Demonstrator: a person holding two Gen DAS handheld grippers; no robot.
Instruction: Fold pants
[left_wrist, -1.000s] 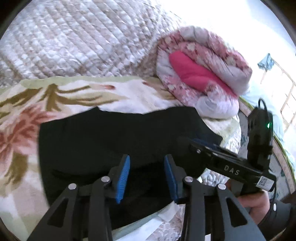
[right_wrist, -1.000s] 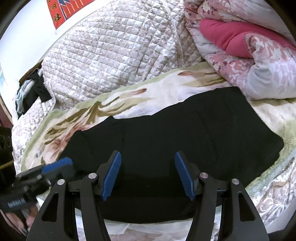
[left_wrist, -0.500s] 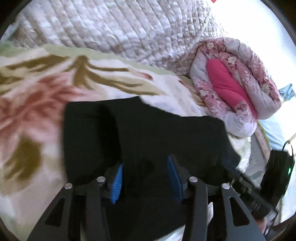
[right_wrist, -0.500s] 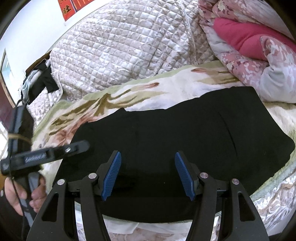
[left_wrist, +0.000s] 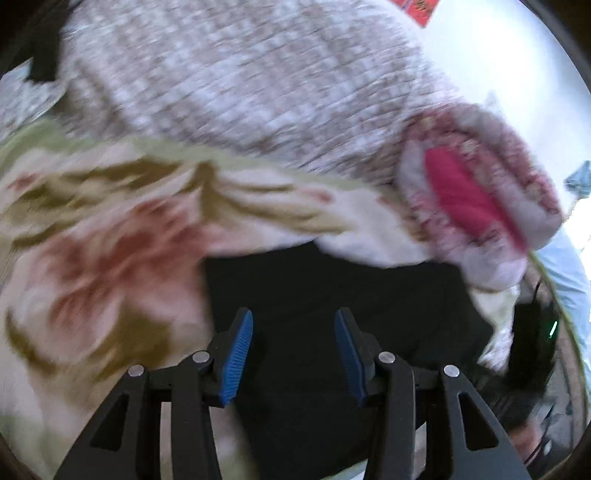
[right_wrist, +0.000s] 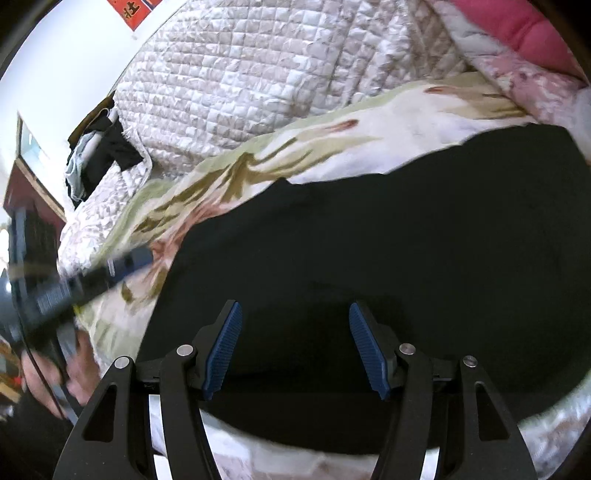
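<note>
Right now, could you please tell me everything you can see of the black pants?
The black pants lie spread flat on the floral blanket, a dark, matte, soft-looking cloth with few visible details. Their outline is wide, with an uneven far edge. Both the left gripper and right gripper are open above them, gripping nothing.

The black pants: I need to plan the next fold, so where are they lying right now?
In the right wrist view the black pants lie spread across the floral blanket, in front of the quilted cover, with the rolled pink quilt at their right end.
</note>
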